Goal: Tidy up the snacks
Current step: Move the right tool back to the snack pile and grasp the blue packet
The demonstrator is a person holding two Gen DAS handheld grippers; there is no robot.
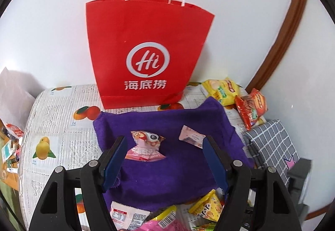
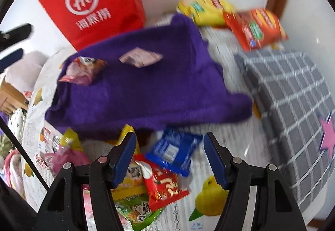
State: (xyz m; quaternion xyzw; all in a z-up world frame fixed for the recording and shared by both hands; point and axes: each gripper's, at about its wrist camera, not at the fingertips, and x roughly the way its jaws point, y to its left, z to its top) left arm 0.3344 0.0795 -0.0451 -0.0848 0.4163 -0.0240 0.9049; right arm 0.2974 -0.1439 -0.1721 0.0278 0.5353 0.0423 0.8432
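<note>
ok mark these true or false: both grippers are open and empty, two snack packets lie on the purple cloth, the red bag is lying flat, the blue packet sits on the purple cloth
1. Left gripper and right gripper are open and empty. True.
2. Two snack packets, a pink packet and a pale pink packet, lie on the purple cloth. True.
3. The red paper bag lies flat. False: it stands upright against the wall.
4. The blue packet sits on the cloth. False: it lies on the tablecloth.

table (image 1: pixel 52 126) | on it: red bag (image 1: pixel 146 46), purple cloth (image 1: pixel 167 168), snack packets (image 2: pixel 163 184)
</note>
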